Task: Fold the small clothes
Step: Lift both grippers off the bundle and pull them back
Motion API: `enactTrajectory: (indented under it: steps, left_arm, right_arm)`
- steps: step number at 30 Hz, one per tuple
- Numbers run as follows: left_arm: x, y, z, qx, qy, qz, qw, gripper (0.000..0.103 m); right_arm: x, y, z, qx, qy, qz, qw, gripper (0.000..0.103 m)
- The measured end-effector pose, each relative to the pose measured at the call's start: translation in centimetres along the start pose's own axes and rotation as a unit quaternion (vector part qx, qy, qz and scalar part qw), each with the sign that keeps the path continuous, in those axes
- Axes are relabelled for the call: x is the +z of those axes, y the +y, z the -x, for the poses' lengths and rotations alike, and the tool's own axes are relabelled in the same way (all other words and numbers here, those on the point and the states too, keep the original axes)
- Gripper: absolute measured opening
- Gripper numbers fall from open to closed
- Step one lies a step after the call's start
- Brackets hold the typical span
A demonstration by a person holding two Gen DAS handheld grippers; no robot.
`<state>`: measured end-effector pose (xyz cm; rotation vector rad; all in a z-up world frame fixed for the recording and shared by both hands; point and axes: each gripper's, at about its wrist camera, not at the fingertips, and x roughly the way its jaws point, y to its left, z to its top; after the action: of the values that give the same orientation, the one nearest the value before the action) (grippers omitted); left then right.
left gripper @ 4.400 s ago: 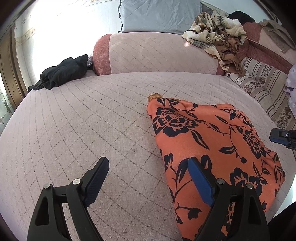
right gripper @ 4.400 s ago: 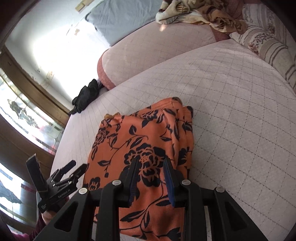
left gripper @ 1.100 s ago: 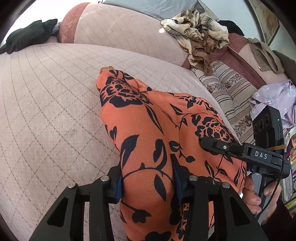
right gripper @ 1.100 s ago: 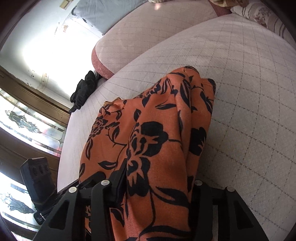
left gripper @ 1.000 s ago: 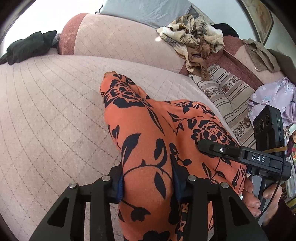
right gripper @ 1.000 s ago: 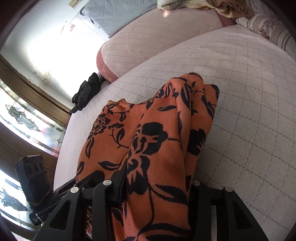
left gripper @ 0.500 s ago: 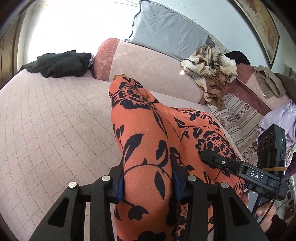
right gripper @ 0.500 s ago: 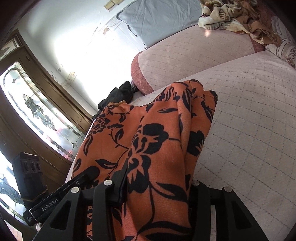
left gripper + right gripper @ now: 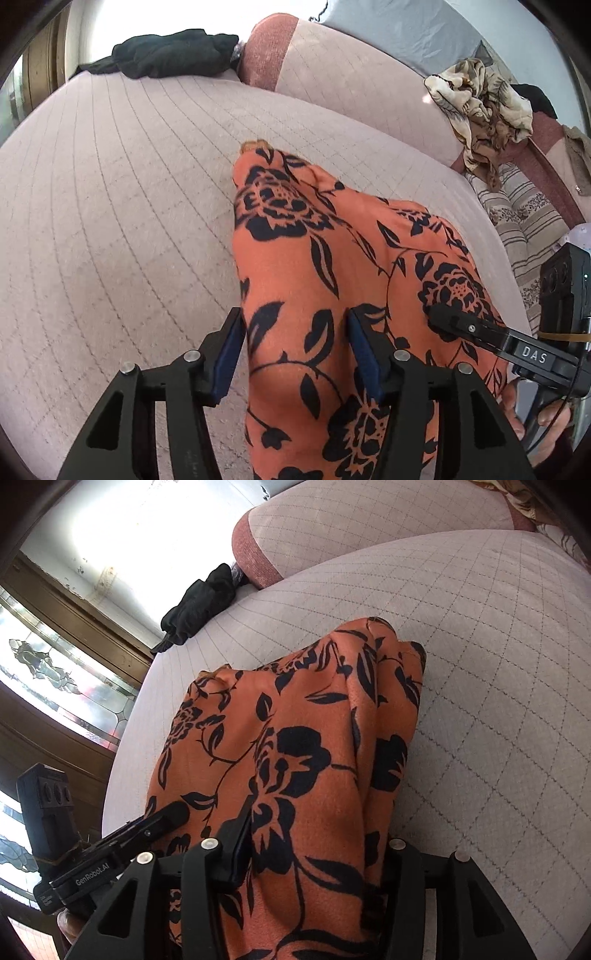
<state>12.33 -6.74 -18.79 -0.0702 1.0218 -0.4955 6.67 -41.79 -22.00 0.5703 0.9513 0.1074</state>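
An orange garment point(image 9: 314, 240) with black flowers lies folded lengthwise on the pink quilted bed cover point(image 9: 110, 221), its far end resting on the cover. My left gripper point(image 9: 295, 325) straddles the near left part of the garment. Its jaws are opening: the left pad point(image 9: 227, 354) stands clear of the cloth, while the right pad touches it. In the right wrist view the orange garment point(image 9: 295, 709) bulges up between the fingers of my right gripper point(image 9: 317, 834). These jaws are opening too, though cloth still fills the gap and hides the right finger's pad.
Black clothes point(image 9: 166, 51) lie at the bed's far left by the bolster. A crumpled beige patterned cloth point(image 9: 480, 96) and a striped cushion point(image 9: 524, 218) sit at the right. A person's hand point(image 9: 550, 417) holds the other gripper's handle. A glazed wooden door point(image 9: 48, 672) stands left of the bed.
The garment's far end, held raised half a second ago, has come down onto the bed. Both grippers tilted downward, and the left jaws widened off the cloth.
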Motion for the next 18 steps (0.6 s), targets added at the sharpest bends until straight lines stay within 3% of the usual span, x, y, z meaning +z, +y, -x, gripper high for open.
enactTrajectory:
  steps: [4, 7, 9, 11, 13, 14, 15, 18]
  left_arm:
    - [0.5, -0.1, 1.6, 0.045, -0.060, -0.019, 0.9970, 0.065]
    - [0.6, -0.3, 2.0, 0.078, -0.080, -0.039, 0.9930, 0.065]
    - [0.6, -0.3, 1.8, 0.090, -0.078, -0.047, 0.9918, 0.065]
    - [0.6, -0.2, 1.4, 0.098, -0.070, -0.052, 0.9914, 0.066]
    - [0.6, -0.5, 0.7, 0.114, -0.063, -0.059, 0.9897, 0.069]
    - [0.5, -0.6, 0.3, 0.126, -0.058, -0.063, 0.9883, 0.072]
    - [0.4, -0.6, -0.3, 0.138, -0.052, -0.067, 0.9868, 0.078]
    - [0.1, -0.6, -1.1, 0.148, -0.046, -0.074, 0.9852, 0.082]
  right_arm:
    - [0.6, -1.4, 2.5, -0.004, -0.028, -0.005, 1.000, 0.053]
    - [0.5, -2.9, 6.6, -0.026, -0.106, -0.009, 0.994, 0.053]
    - [0.4, -3.5, 8.8, -0.012, -0.168, -0.012, 0.986, 0.053]
    - [0.3, -3.1, 9.8, 0.009, -0.192, 0.010, 0.981, 0.053]
    - [0.3, -2.2, 9.4, 0.030, -0.181, 0.030, 0.983, 0.038]
    - [0.3, -2.0, 8.6, 0.033, -0.163, 0.038, 0.985, 0.038]
    - [0.3, -1.8, 7.6, 0.025, -0.143, 0.044, 0.988, 0.038]
    - [0.3, -2.9, 3.0, -0.035, -0.039, 0.047, 0.998, 0.038]
